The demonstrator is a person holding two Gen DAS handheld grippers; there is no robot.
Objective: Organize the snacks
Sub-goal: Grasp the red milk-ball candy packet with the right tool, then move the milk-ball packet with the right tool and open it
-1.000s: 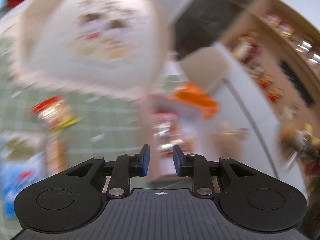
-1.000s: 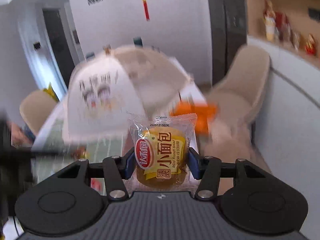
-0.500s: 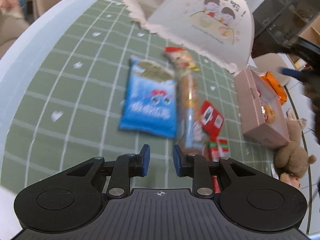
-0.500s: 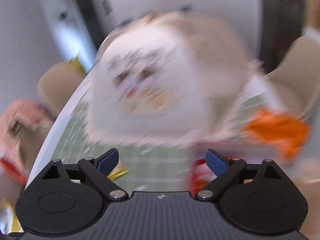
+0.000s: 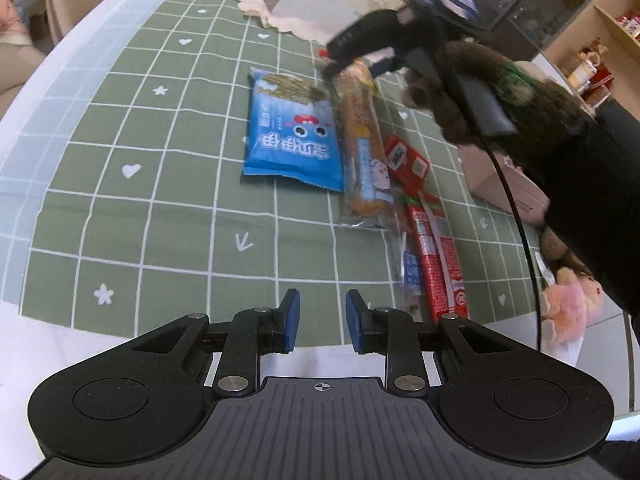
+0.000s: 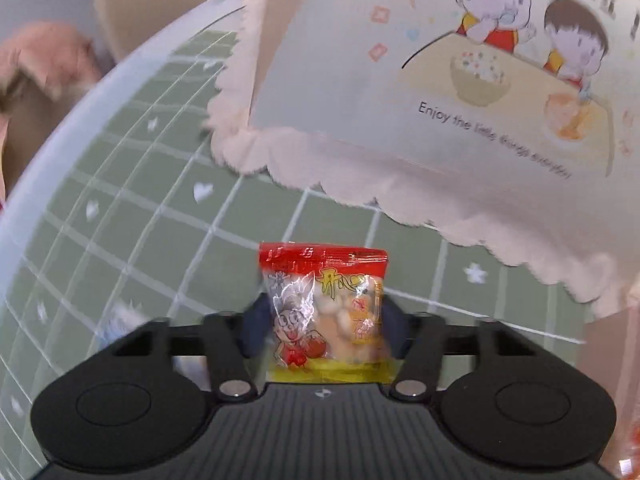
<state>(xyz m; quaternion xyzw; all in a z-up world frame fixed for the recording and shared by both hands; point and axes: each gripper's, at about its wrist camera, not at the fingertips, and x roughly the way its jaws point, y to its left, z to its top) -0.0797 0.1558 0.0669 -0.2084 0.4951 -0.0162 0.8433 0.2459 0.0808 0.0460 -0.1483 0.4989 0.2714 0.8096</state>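
Packets ahead of my empty, parted left tongs [image 5: 318,322]: one flat blue foil packet [image 5: 294,138], two red stick packets [image 5: 438,266]. Right tongs [image 6: 326,330] clenched on one clear red-topped snack bag [image 6: 326,312].

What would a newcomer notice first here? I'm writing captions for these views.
Probably the red-topped snack packet clamped in the right hand-held gripper, in front of the cartoon-printed food cover. Next, the blue snack bag lying on the green grid tablecloth ahead of the empty left hand-held gripper, beside a long bread packet.
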